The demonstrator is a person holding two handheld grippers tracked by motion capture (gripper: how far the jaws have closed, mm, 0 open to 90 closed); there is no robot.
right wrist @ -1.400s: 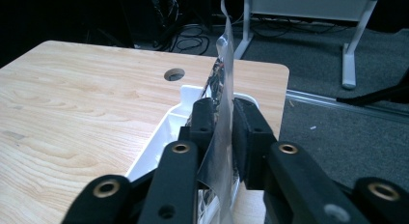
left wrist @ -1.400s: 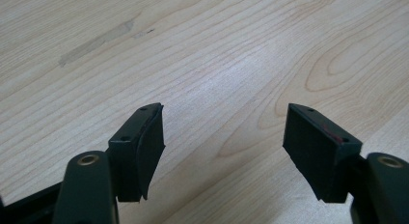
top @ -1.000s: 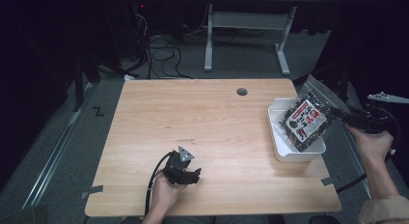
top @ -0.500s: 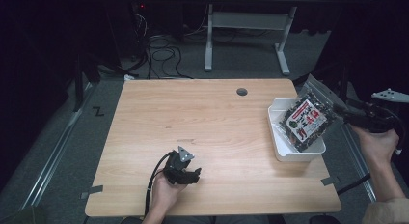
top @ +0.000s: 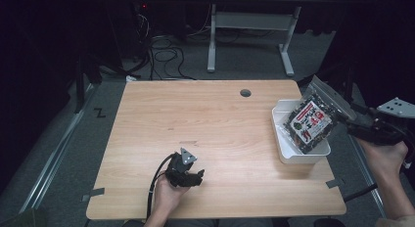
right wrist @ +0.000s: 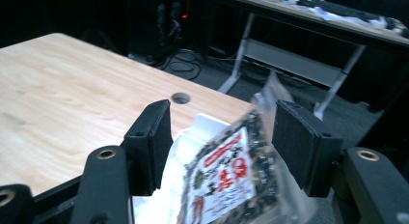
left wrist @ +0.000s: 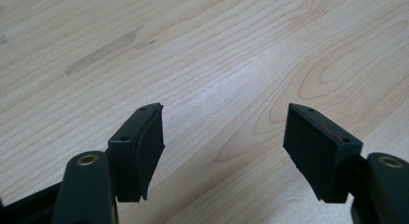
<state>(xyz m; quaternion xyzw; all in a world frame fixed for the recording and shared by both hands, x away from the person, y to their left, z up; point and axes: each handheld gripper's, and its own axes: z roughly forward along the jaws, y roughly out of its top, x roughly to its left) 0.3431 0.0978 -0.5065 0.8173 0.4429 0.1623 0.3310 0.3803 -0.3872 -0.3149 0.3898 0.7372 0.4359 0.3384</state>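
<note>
A clear snack bag [top: 309,124] with a red and white label leans upright in a white bin [top: 303,156] at the table's right edge, its top tilted to the right. My right gripper [top: 348,120] is off the right edge, level with the bag's top corner. In the right gripper view its jaws stand open on either side of the bag [right wrist: 226,175] and do not press it; the bin's rim [right wrist: 202,122] lies below. My left gripper [top: 195,177] rests low at the front of the wooden table [top: 205,119], open [left wrist: 222,132] with bare wood between its pads.
A round cable hole [top: 245,93] sits near the table's far edge. Tape marks lie at the front corners. Beyond the table are a desk frame [top: 249,31] and loose cables [top: 161,46] on the dark floor.
My right hand and gripper have drawn back a little to the right, away from the bag. The bag stays leaning in the bin. The left gripper has not moved.
</note>
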